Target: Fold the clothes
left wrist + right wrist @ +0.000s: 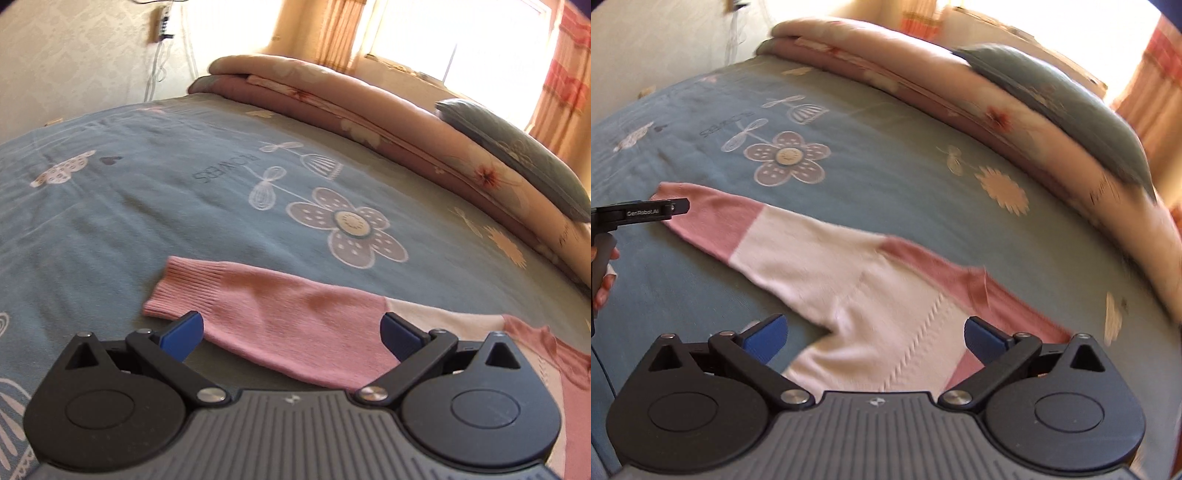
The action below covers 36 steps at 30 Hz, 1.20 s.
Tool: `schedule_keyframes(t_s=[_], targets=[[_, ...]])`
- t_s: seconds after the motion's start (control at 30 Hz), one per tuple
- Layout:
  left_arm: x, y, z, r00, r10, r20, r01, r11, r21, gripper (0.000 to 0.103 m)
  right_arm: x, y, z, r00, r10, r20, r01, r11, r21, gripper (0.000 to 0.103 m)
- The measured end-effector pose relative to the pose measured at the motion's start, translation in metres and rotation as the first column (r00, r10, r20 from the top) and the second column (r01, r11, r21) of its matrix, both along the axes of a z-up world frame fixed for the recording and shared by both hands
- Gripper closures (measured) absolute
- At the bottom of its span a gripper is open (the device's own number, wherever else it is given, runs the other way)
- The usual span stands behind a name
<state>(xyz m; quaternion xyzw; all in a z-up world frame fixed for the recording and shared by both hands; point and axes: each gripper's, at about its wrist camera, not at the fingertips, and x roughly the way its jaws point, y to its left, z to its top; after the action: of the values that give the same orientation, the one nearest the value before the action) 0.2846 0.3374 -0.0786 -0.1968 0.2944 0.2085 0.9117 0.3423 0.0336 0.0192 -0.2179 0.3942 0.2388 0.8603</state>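
My left tongs (291, 332) stand wide apart, with nothing clamped. Their blue pads (186, 334) sit on either side of the pink sleeve (258, 314), above it; I cannot tell whether either pad touches the knit. My right tongs (875, 334) are equally wide apart and hold nothing. They hang over the body of the sweater (871, 314), and that view is blurred.

The sweater lies flat on the bed (886, 177), spread across the blue-grey floral sheet. Its body is cream with pink shoulder and cuff sections. The sleeve runs out to the left, its ribbed cuff (173, 291) resting on the sheet.

The left wrist view shows only the sleeve and a corner of the body. The right wrist view shows the body, one full sleeve and the pink shoulder. It also shows my left tongs from the side at the frame's left edge, over the pink cuff end, with my left hand (604, 280) on the handle.

Beyond the sweater, a folded floral quilt (369, 107) lies along the far edge of the bed, with a grey-blue pillow (517, 151) on it. Behind them the left view shows a bright window (461, 37) with curtains (561, 81).
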Motion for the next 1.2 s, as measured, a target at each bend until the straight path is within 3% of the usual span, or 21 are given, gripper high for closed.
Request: schedule_keyframes(t_s=[0.2, 0.4, 0.6, 0.7, 0.8, 0.9, 1.07, 1.2], targets=[[0.004, -0.02, 0.006, 0.998, -0.053, 0.026, 0.052, 0.998, 0.038, 0.001, 0.014, -0.013, -0.092, 0.996, -0.089, -0.026, 0.089, 0.996, 0.019, 0.028], [0.011, -0.027, 0.004, 0.997, -0.076, 0.014, 0.075, 0.996, 0.057, 0.001, 0.037, -0.008, -0.153, 0.977, -0.203, 0.063, 0.205, 0.978, -0.028, 0.03], [0.012, -0.03, 0.002, 0.997, -0.073, 0.001, 0.073, 0.995, 0.068, 0.001, 0.009, 0.009, -0.15, 0.987, -0.115, 0.11, 0.116, 0.993, -0.009, 0.031], [0.012, -0.034, 0.003, 0.997, -0.082, 0.002, 0.081, 0.994, 0.079, 0.001, -0.002, 0.003, -0.137, 0.996, -0.044, 0.075, 0.038, 0.996, 0.079, 0.03], [0.013, -0.037, 0.003, 0.996, -0.091, -0.001, 0.091, 0.992, 0.085, 0.001, -0.004, 0.003, -0.138, 0.988, -0.098, 0.124, 0.095, 0.995, 0.031, 0.025], [0.015, -0.039, 0.002, 0.994, -0.106, -0.005, 0.106, 0.991, 0.083, 0.001, 0.0, 0.01, -0.149, 0.995, -0.093, 0.037, 0.092, 0.995, 0.041, 0.026], [0.019, -0.051, 0.001, 0.986, -0.165, 0.008, 0.164, 0.984, 0.073, 0.001, -0.023, -0.013, -0.129, 0.996, -0.075, -0.051, 0.086, 0.964, 0.251, 0.021], [0.028, -0.078, -0.001, 0.971, -0.235, -0.035, 0.238, 0.961, 0.144, 0.001, -0.065, -0.047, -0.124, 0.991, -0.112, -0.067, 0.126, 0.953, 0.274, 0.02]])
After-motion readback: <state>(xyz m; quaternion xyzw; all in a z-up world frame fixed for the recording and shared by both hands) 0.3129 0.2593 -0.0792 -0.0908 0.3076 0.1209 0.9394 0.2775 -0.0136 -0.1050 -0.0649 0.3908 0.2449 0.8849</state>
